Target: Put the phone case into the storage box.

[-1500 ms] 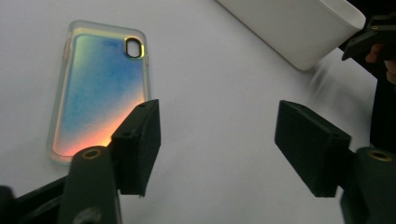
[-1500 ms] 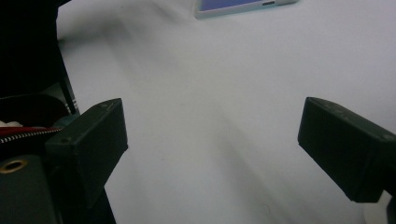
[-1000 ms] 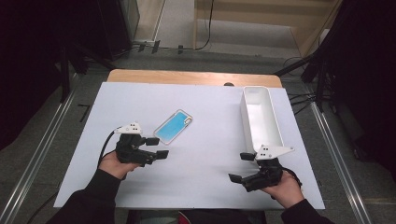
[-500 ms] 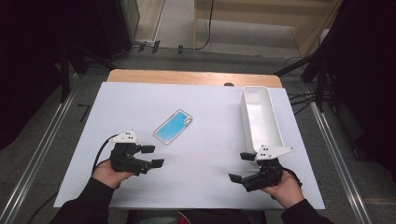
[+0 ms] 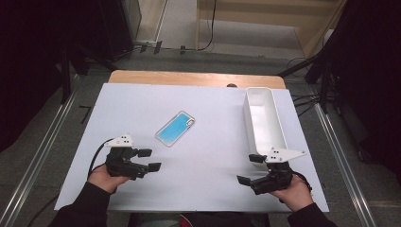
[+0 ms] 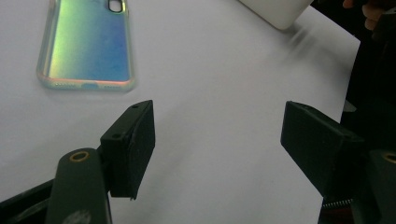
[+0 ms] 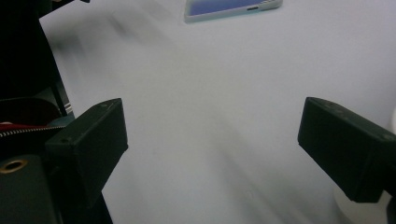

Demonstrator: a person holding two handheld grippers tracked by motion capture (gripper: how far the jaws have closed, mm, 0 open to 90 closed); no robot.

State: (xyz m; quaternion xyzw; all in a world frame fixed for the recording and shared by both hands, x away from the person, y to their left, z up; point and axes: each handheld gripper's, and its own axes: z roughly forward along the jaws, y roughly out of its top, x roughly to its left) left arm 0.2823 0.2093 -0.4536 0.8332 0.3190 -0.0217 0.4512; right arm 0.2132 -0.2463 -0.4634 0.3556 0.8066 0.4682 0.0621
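High view: we hold the left gripper [image 5: 147, 160] and right gripper [image 5: 252, 169] at the table's near edge, jaws spread and empty. The phone case [image 5: 176, 128] lies mid-table, left of the bin [image 5: 279, 135]; next we judge a reach forward to pinch it.

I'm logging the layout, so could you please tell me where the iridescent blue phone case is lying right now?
In the high view, the iridescent blue phone case lies flat on the white table, left of centre, just beyond the left tool.

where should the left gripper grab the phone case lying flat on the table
Probably across its two long edges near the middle, coming down from above. The phone case lies flat and thin, diagonal on the table, so the open left gripper would need turning to span its narrow width.
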